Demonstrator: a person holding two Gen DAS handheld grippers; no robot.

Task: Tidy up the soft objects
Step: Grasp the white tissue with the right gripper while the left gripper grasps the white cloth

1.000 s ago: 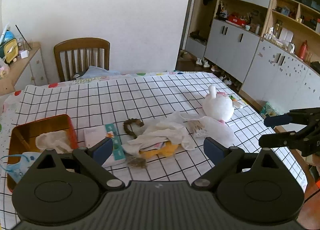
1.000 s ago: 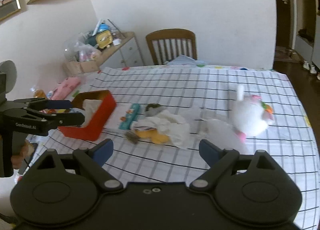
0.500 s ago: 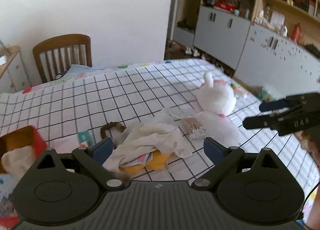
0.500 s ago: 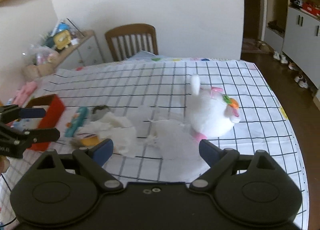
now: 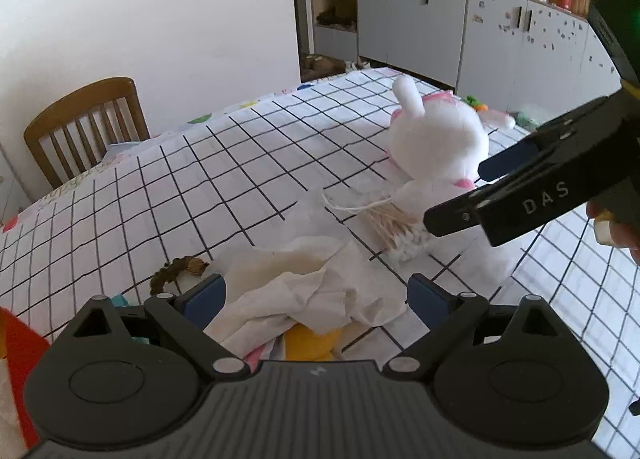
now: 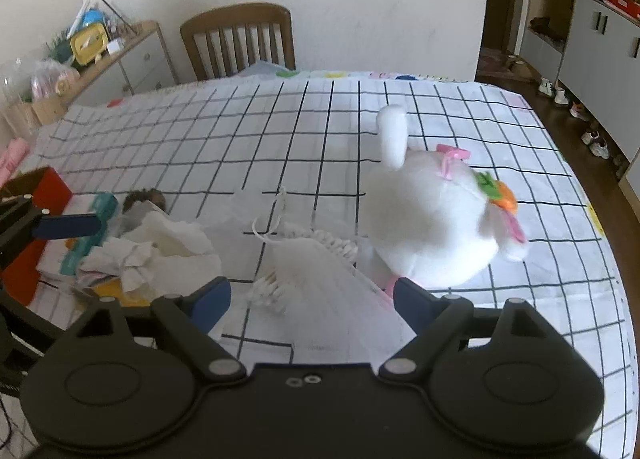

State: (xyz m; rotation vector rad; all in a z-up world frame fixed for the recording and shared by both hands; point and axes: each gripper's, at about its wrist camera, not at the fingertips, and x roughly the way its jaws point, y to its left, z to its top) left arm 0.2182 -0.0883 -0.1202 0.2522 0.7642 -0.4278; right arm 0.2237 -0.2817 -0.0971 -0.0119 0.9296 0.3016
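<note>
2 grippers are dropping toward the checked tablecloth [image 5: 224,179] together; a second ago both were hanging higher and further back, with the whole table in sight, and now each is filling its view with its own target. To me that is reading as the approach stage of the tidying, nothing lifted yet.

The left gripper [image 5: 316,295] is tilting steeply down over the crumpled white cloth [image 5: 304,291], which is lying on a yellow soft thing [image 5: 310,339] near the table's near edge. Its fingers are standing wide, straddling the cloth, no pad pressing that I can make out.

The right gripper [image 6: 312,295] is angling down at the white drawstring pouch [image 6: 320,283], which is lying flat just beside the white plush bunny [image 6: 432,227] and possibly touching it. Its jaws have just been closing a little but are remaining wide, pouch between them, not gripped.

The red box [image 6: 48,195] is sitting well apart at the table's left end; I am guessing it is the destination.
</note>
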